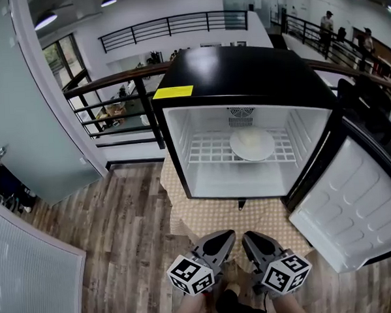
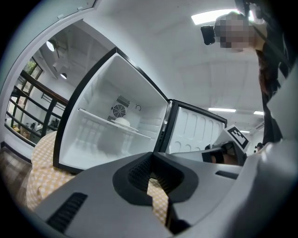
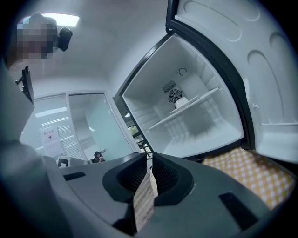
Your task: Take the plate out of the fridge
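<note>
Looking steeply down, we see a small black fridge at 12 o'clock. It stands on a counter covered by a checked cloth. The fridge door hangs wide open toward 4 o'clock, with its white inner face turned up. A white wire shelf spans the white compartment inside. The plate, round and pale, lies flat on this shelf, a little to the 3 o'clock side of its middle and toward the back wall. A small fan grille sits just above it. A yellow label marks the fridge top near its 9 o'clock front corner. Wood floor fills the 9 o'clock side.

We hold both grippers low at 6 o'clock, side by side, well apart from the fridge and pointing toward it. The left gripper has its jaws drawn together with nothing between them, leaving only a thin slit. The right gripper is likewise closed and empty. From the left gripper view the plate shows at about 11 o'clock, and from the right gripper view at about 1 o'clock.
</note>
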The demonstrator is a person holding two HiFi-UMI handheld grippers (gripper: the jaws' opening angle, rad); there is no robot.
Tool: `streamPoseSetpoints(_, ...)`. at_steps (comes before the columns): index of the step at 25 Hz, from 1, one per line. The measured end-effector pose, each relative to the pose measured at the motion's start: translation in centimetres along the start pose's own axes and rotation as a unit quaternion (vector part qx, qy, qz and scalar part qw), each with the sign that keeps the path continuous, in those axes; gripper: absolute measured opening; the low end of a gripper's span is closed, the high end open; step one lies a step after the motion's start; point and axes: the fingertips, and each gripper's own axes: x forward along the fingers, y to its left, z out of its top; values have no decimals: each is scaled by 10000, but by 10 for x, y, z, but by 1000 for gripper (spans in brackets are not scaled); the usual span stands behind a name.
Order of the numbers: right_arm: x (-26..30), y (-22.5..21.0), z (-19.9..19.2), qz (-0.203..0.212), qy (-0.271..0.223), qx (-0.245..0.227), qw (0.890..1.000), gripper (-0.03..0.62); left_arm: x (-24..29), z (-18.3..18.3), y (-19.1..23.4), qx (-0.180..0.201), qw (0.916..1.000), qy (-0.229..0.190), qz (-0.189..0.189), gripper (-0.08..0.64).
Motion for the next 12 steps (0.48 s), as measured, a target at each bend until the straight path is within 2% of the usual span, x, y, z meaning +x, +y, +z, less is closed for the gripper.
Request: streamPoseSetpoints(12, 25, -30, 19, 82, -84, 514, 9986, 54, 35, 4, 13, 100, 9999, -44, 38, 9)
